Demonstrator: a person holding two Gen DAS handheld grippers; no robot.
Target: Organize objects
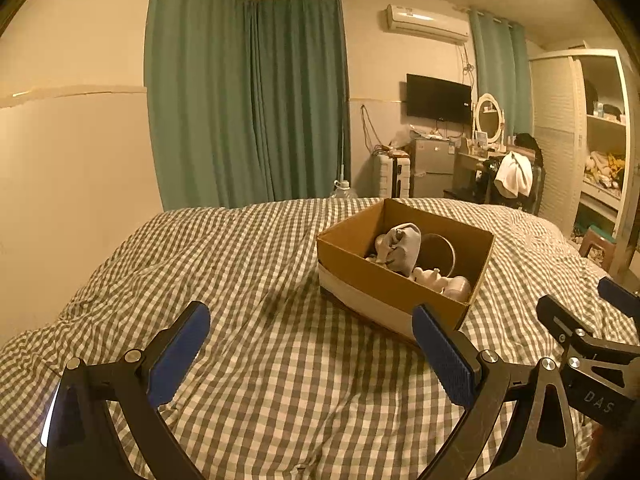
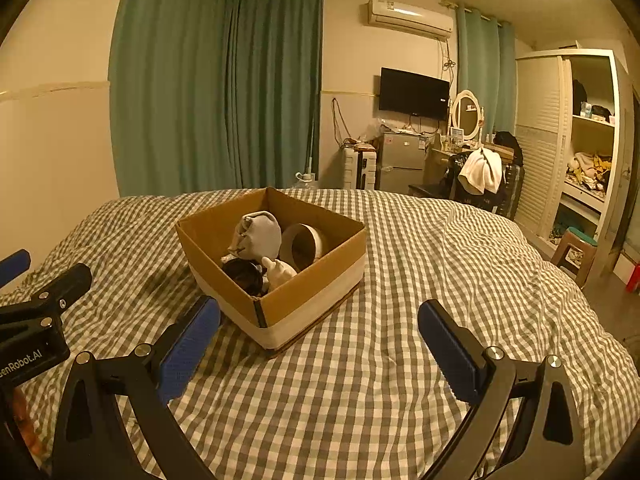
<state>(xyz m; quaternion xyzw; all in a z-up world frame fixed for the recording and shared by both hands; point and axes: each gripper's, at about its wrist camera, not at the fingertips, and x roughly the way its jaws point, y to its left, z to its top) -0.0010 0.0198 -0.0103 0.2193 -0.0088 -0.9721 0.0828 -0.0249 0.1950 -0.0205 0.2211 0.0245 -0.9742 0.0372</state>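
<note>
Cardboard box [image 2: 280, 280] already holds the toys; nothing lies beside it, so tidying looks done; left gripper [image 1: 312, 344] and right gripper [image 2: 320, 340] both wide, empty

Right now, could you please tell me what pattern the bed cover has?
A grey-and-white gingham check on the bed cover, clearest in the right wrist view.

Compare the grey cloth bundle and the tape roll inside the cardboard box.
The grey cloth bundle is soft, crumpled and irregular; the tape roll is a rigid ring with a hollow centre. The bundle is grey and stands taller; the roll is whitish outside, brown inside, and lies tilted on its side. Both sit side by side in the cardboard box.
</note>
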